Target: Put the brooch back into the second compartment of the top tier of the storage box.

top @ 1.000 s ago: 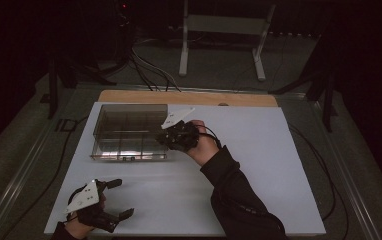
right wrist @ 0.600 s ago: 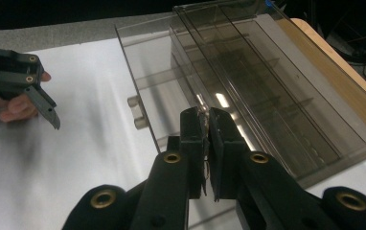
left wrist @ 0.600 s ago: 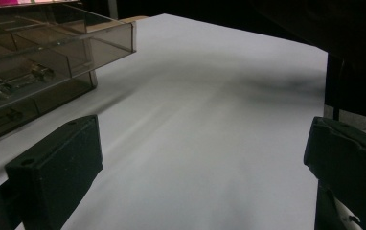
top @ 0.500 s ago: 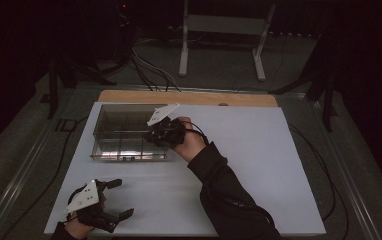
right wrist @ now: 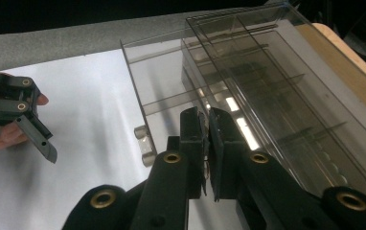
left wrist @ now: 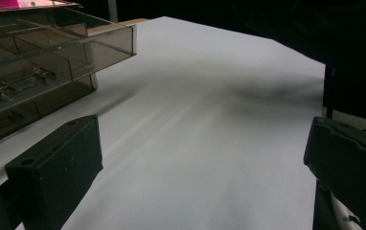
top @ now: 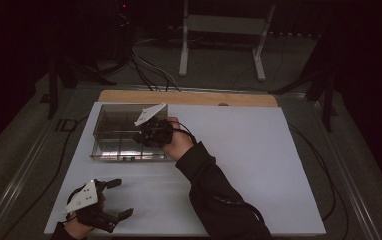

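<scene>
Work in hand: the right claw (top: 146,136) reaches over the clear box (top: 110,131), which sits at about ten o'clock on the worktop (top: 259,165).
Right claw: its jaws are pressed together. In the right gripper view a thin sliver seems to sit between them, too small to name, so I cannot say whether anything is carried.
Left claw (top: 121,200): jaws wide apart with nothing between them, resting at about seven o'clock near the worktop's front edge, well apart from the box.
Progress: by my judgement the job is at an early or middle stage; the right claw is at the box, and whatever is to be placed or lifted has not clearly been done. The compartments look mostly bare.
Left to do: probably lowering into one compartment, then pulling back.
Box: smoky see-through plastic, rectangular, thin straight walls and dividers, glossy with bright reflections; small metal latches (left wrist: 16,86) on its front.
Worktop: smooth, matte white sheet with a pale wooden strip (top: 189,97) at twelve o'clock.
Claws: black, blocky, hard plastic with brass rivets (right wrist: 103,198).
</scene>
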A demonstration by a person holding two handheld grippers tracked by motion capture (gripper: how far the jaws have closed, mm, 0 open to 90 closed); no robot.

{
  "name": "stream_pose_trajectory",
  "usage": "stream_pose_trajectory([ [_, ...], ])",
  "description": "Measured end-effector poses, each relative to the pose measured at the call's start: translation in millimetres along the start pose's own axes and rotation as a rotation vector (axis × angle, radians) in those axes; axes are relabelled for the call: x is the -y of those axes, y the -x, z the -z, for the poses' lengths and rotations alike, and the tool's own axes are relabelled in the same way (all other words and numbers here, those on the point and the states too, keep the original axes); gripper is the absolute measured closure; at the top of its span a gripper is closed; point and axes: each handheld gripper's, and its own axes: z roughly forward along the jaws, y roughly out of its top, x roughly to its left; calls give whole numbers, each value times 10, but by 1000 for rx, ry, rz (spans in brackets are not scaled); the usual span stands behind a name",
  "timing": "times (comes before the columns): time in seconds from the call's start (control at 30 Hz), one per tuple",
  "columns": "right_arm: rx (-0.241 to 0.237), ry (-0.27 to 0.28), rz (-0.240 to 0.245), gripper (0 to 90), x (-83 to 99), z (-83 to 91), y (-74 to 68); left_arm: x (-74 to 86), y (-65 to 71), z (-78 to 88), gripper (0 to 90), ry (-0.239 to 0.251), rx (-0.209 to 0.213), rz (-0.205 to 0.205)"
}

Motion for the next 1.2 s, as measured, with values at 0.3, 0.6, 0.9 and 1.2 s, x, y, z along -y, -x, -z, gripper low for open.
stream_pose_trajectory([
  [0.3, -14, -19, -5, 853, -74, -190, -6, -4, -3, 3, 6, 1, 1, -3],
  [0.6, -25, -33, -14, 853, -126, -337, 6, 0, -2, 13, 6, 3, 3, -2],
  [0.9, -32, -50, -15, 851, -167, -482, 1, -4, -11, 16, 6, 8, 2, 3],
  [1.2, -17, -61, -27, 837, -162, -554, 25, -1, -7, 18, 6, 5, 6, 1],
])
